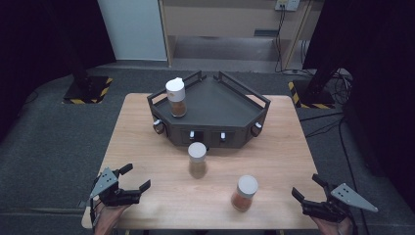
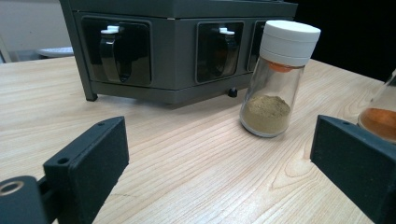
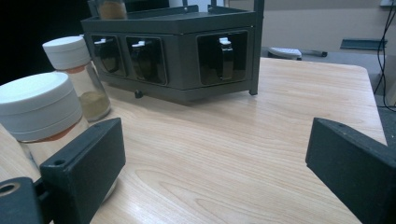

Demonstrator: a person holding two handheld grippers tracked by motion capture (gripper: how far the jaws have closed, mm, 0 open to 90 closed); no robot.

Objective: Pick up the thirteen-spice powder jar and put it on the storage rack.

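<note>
A dark grey spice rack stands at the far middle of the wooden table. One white-capped jar of orange-brown spice stands on its top at the left. A jar of tan powder stands on the table in front of the rack. Another jar with orange spice stands nearer the front edge. My left gripper is open at the front left corner. My right gripper is open at the front right corner. Neither holds anything.
The rack's front faces have recessed slots with white-topped holders. Bare tabletop lies between the two grippers and the jars. Around the table are grey floor, black stands and cables.
</note>
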